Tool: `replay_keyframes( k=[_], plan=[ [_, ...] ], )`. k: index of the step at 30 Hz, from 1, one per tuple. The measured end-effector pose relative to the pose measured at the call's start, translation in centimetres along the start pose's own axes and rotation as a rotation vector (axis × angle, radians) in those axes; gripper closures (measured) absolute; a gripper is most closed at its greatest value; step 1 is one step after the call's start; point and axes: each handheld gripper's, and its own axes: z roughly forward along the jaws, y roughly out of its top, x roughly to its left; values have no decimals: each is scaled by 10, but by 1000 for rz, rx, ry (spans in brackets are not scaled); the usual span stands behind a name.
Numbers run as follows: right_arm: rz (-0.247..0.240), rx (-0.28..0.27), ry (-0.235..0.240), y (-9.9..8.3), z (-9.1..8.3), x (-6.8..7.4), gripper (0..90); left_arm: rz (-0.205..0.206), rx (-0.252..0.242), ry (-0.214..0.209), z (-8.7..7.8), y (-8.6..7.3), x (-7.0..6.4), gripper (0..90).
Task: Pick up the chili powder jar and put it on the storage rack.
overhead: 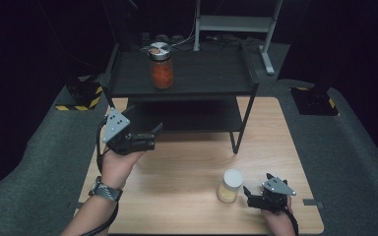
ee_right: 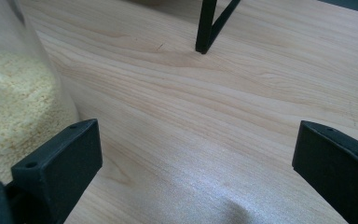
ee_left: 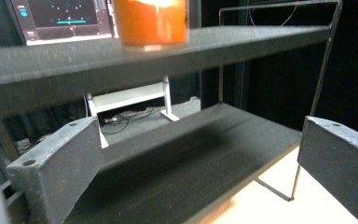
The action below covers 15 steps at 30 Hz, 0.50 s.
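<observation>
Two jars in play: a pale jar (overhead: 230,185) with a white lid, filled with light yellow grains, upright on the wooden table (overhead: 187,167) near its front right; an orange-red jar (overhead: 161,65) with a metal lid, upright on the top board of the black shelf rack (overhead: 187,78) at the table's back. Right gripper (overhead: 254,192) low on the table just beside the pale jar, jaws spread wide and empty, the jar's glass wall (ee_right: 14,93) close outside one jaw. Left gripper (overhead: 153,135) raised before the rack's lower shelf (ee_left: 191,154), jaws released, nothing between them, the orange-red jar (ee_left: 150,21) above on the top board.
</observation>
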Motion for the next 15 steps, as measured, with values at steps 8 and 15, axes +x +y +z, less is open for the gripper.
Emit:
replay_keyframes(
  k=[8,15],
  plan=[
    [-2,1,-1,0,0,0,8,-4,43,-9,-3,-22,-6,4],
    [-2,0,-2,0,0,1,8,-18,88,-11,-3,-44,-7,4]
  ],
)
